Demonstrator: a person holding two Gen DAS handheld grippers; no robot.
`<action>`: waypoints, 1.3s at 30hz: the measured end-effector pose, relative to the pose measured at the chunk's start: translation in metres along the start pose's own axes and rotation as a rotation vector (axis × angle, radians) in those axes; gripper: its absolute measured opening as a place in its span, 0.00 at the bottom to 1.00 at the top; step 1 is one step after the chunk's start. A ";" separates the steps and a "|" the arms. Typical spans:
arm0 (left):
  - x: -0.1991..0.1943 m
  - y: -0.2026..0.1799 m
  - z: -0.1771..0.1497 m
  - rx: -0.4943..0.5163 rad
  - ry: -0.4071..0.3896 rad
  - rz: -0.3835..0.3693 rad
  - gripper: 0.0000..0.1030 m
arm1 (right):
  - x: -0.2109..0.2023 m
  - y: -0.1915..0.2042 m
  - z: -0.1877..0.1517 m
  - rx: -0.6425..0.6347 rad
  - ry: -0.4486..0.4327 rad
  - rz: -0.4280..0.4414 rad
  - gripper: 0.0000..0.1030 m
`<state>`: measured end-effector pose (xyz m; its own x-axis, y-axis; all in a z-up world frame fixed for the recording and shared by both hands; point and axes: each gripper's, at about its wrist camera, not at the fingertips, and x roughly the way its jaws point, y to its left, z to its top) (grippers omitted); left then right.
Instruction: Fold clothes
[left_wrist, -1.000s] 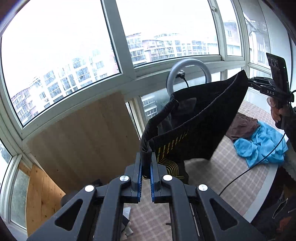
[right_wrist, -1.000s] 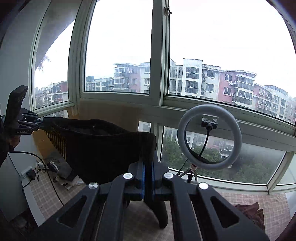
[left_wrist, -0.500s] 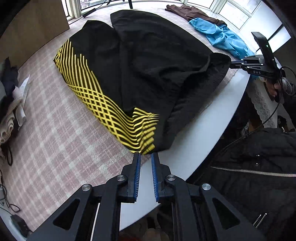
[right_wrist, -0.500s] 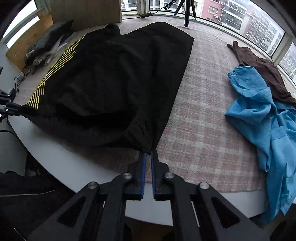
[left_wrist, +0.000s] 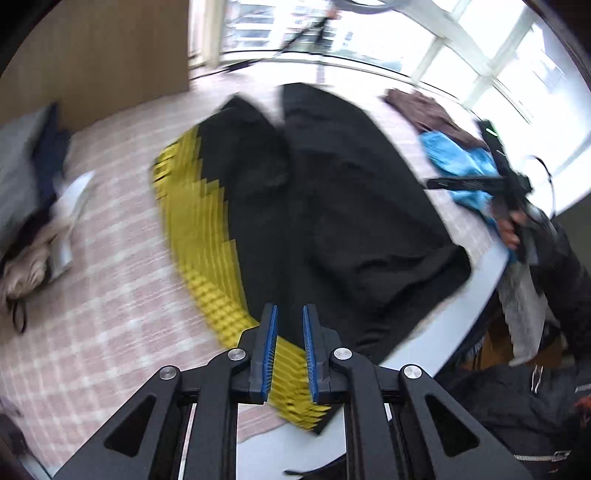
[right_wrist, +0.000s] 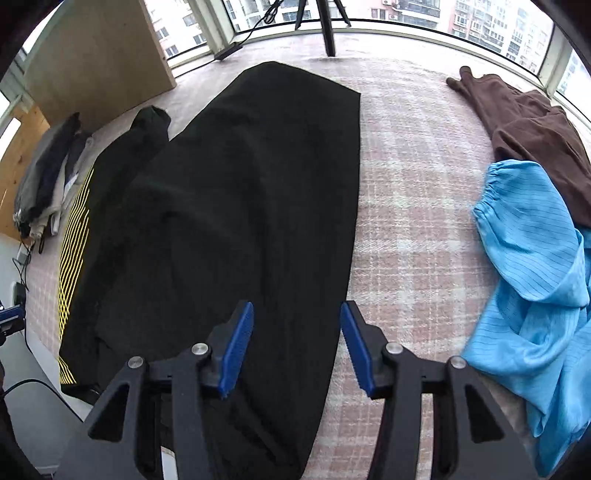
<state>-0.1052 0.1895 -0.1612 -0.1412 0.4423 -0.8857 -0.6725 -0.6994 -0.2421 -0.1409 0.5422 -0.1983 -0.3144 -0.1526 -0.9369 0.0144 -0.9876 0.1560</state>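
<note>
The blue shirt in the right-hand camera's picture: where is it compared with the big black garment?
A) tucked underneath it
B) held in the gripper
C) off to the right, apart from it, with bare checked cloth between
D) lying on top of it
C: in the right wrist view the blue shirt lies crumpled at the right, beside a brown garment, and a strip of checked tablecloth separates it from the black garment.
</note>
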 end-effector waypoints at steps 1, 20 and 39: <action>0.009 -0.022 0.006 0.049 0.010 -0.028 0.16 | -0.001 0.000 -0.001 -0.010 0.000 0.004 0.47; 0.159 -0.230 0.063 0.277 0.087 -0.160 0.00 | 0.057 -0.088 0.158 0.064 0.039 0.143 0.47; 0.124 -0.272 0.055 0.221 0.000 -0.203 0.05 | 0.022 -0.098 0.163 -0.074 -0.033 0.200 0.02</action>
<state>0.0197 0.4653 -0.1831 0.0127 0.5608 -0.8278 -0.8290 -0.4569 -0.3223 -0.3037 0.6413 -0.1836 -0.3288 -0.3458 -0.8788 0.1486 -0.9379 0.3135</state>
